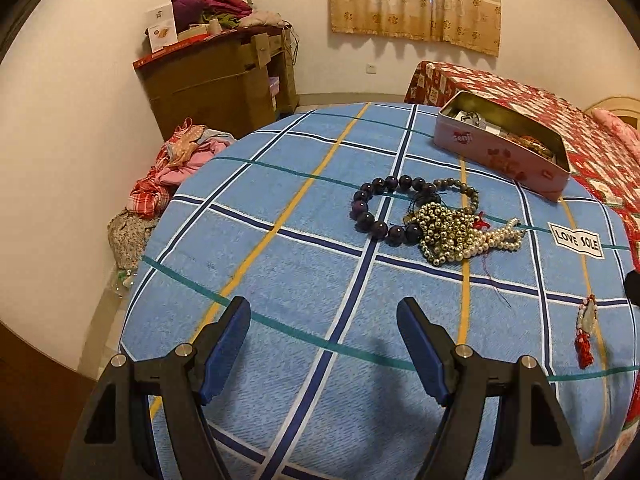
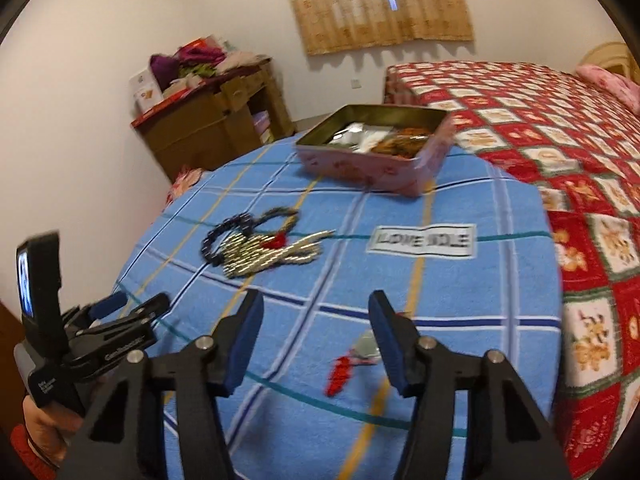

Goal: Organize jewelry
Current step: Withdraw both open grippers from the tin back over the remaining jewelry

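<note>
A pile of jewelry lies on the blue plaid cloth (image 1: pixel 280 264): a dark purple bead bracelet (image 1: pixel 384 208), a grey bead bracelet (image 1: pixel 466 192), and tangled silver and pearl strands (image 1: pixel 460 236). The pile (image 2: pixel 260 246) is blurred in the right wrist view. A pendant with a red tassel (image 1: pixel 586 330) lies apart; in the right wrist view it (image 2: pixel 352 360) sits just ahead of my right gripper (image 2: pixel 316 308), which is open and empty. An open pink tin (image 1: pixel 504 148) (image 2: pixel 380 152) holds other items. My left gripper (image 1: pixel 324 310) is open and empty, short of the pile.
A red patterned bedspread (image 2: pixel 560 140) lies to the right of the blue cloth. A brown cabinet (image 1: pixel 224 76) piled with clothes stands against the back wall. Loose clothes (image 1: pixel 180 164) lie on the floor at left. The left gripper (image 2: pixel 116 312) shows at lower left in the right wrist view.
</note>
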A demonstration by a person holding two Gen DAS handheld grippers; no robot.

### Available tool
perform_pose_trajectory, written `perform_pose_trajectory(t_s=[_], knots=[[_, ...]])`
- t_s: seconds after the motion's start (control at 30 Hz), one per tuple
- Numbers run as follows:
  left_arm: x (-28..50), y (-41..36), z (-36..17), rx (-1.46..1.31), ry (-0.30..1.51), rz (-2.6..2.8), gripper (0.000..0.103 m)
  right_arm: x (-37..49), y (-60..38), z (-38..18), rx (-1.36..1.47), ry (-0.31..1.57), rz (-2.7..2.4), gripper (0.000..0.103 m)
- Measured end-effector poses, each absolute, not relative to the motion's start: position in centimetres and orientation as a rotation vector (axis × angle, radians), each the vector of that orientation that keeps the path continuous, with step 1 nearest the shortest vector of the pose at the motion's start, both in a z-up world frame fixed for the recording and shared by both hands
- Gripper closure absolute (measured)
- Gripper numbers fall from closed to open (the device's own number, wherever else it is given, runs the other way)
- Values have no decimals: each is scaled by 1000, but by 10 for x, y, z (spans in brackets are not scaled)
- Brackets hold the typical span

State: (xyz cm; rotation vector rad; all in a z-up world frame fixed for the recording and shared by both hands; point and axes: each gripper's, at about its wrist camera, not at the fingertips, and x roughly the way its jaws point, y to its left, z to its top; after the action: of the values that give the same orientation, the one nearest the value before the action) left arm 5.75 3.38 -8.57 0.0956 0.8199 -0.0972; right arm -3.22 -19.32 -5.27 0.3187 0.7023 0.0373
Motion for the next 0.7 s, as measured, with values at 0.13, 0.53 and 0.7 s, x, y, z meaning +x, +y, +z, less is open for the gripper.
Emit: perform_pose_trajectory(t_s=[0.13,0.53,0.7], knots=[[56,40,-90,85,822,-108,27,-52,-234,-59,357,712,-82,45],[57,43,-94,56,841,-116,27,-44,-202,-61,330,751,47,47],[57,50,-91,36,836,-107,27,-5,-172,-61,300,768,153,47]])
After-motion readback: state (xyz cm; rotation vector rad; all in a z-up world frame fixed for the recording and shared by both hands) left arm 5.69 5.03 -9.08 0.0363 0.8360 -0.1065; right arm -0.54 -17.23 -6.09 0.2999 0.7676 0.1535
